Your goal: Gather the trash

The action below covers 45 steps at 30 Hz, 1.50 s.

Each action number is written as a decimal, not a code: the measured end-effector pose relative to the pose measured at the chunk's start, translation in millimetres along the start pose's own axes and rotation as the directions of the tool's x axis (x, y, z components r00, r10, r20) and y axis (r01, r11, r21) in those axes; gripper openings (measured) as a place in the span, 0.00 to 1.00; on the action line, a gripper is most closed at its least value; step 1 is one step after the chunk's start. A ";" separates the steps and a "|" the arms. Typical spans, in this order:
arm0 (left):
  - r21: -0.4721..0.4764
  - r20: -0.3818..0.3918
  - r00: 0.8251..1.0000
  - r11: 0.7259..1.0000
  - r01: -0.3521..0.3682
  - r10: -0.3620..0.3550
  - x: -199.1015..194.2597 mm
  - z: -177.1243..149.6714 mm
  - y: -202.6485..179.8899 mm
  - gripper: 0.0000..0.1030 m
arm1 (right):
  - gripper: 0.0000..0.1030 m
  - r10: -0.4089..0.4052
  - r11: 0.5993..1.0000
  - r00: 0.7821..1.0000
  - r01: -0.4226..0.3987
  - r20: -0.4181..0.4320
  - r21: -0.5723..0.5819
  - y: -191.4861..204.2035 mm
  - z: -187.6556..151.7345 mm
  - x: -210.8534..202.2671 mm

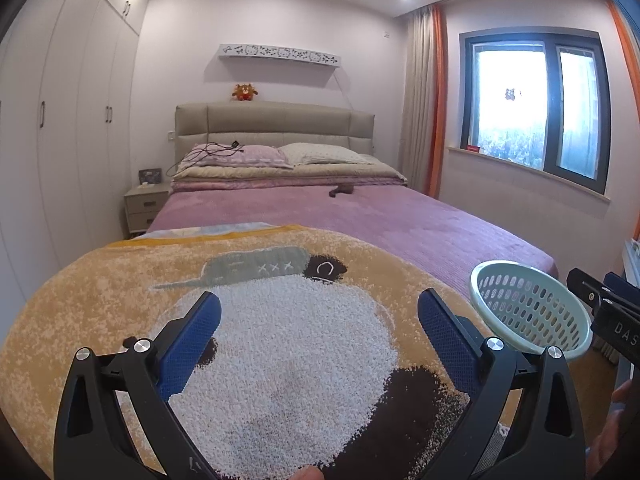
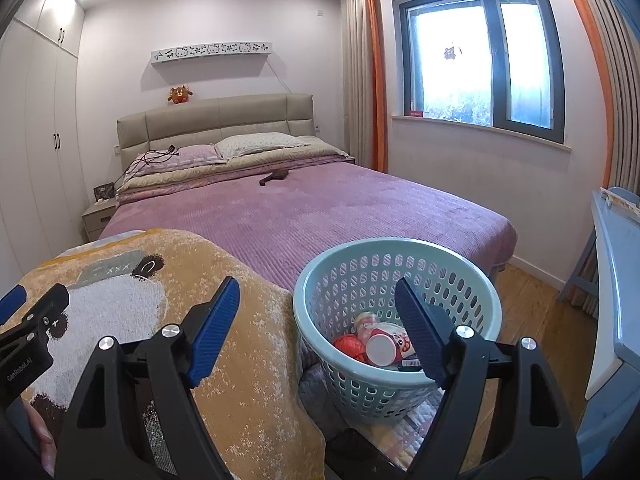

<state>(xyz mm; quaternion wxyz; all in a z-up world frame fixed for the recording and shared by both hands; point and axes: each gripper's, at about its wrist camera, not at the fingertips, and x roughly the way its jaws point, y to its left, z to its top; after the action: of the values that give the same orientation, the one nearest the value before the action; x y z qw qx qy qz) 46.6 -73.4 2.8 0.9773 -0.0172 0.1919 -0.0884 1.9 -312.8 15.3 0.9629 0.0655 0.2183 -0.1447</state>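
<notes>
Both the left gripper [image 1: 319, 312] and the right gripper [image 2: 318, 300] are wide open and hold nothing. The basket [image 2: 340, 280] beside the bed [image 2: 320, 220] has trash [image 2: 376, 344] inside.

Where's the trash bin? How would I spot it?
Find the big bed with the purple cover. At its foot, beside the yellow panda blanket, stands a pale green basket. It alone is round and full of holes, with trash inside.

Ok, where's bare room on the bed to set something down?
The purple bedspread is bare between the dark object near the pillows and the orange blanket. The basket already holds trash.
</notes>
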 end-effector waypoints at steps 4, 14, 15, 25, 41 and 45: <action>0.002 -0.006 1.000 1.000 0.002 -0.002 -0.6 -0.2 -0.2 0.93 | 0.74 0.000 1.000 1.000 0.000 -0.001 0.005 -0.5 -0.7 -0.2; -0.014 -0.026 1.000 1.000 0.010 -0.010 1.0 0.3 1.0 0.93 | 0.77 -0.004 0.999 1.000 0.004 -0.004 0.039 -7.3 -1.8 -0.1; -0.014 -0.025 1.000 1.000 0.007 -0.007 0.9 0.4 0.6 0.93 | 0.77 -0.005 0.999 1.000 0.005 -0.003 0.037 -7.3 -1.8 -0.6; 0.016 -0.008 1.000 1.000 -0.007 0.007 -4.7 -0.4 -5.9 0.93 | 0.77 -0.002 1.000 1.000 0.002 0.013 0.017 -4.6 0.0 -5.9; 0.037 -0.002 1.000 0.999 -0.009 0.009 -5.0 -0.2 -10.0 0.93 | 0.77 0.001 1.000 1.000 -0.002 0.008 0.017 -6.0 -1.4 -7.8; 0.038 -0.003 1.000 0.999 -0.009 0.009 -4.9 -0.1 -10.0 0.93 | 0.77 0.001 1.000 1.000 -0.001 0.008 0.016 -6.4 -1.5 -8.1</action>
<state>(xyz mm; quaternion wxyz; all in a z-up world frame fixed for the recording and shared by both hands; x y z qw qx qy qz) 40.5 -82.3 5.2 0.9775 0.0023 0.1917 -0.0878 -7.7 -316.6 17.1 0.9632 0.0727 0.2132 -0.1463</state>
